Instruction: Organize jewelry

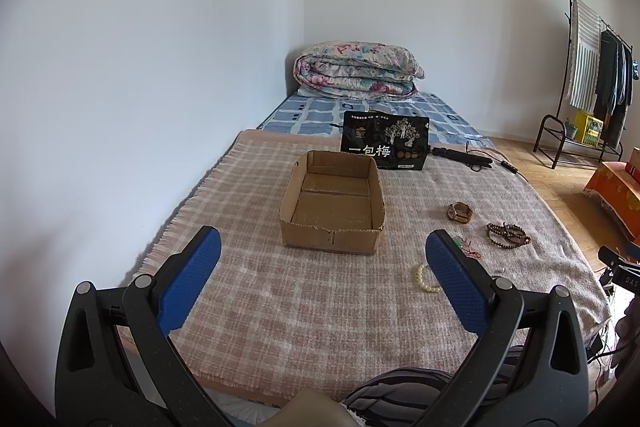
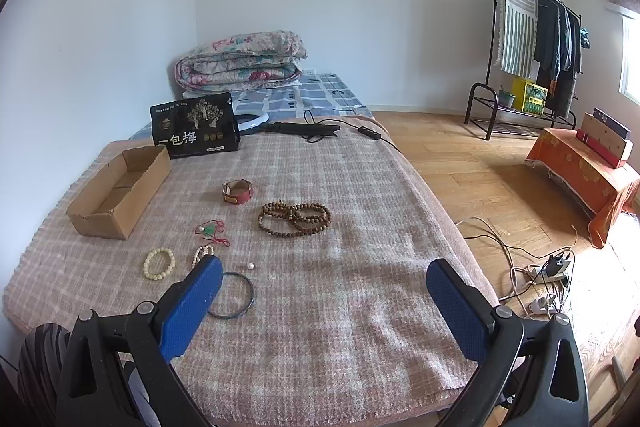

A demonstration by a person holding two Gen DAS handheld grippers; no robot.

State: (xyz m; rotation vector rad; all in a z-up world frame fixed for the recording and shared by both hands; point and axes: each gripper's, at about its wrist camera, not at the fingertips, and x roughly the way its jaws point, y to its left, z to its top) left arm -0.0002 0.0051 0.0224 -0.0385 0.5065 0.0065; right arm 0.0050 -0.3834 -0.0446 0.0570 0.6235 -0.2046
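On the plaid blanket point(image 2: 340, 307), both tools point(image 1: 323, 279) point(image 2: 324, 297) gape wide beside a cardboard box point(image 1: 332, 203).

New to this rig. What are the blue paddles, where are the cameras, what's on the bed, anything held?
No robot: a person holds a two-finger tool in each hand. The blue paddles are the fingers. Each picture comes from a fisheye camera on one tool, looking along the fingers. Left tool and right tool are both open, holding nothing. On the blanket: an empty cardboard box, a watch, brown prayer beads, a cream bracelet, a dark bangle, a red-cord pendant.
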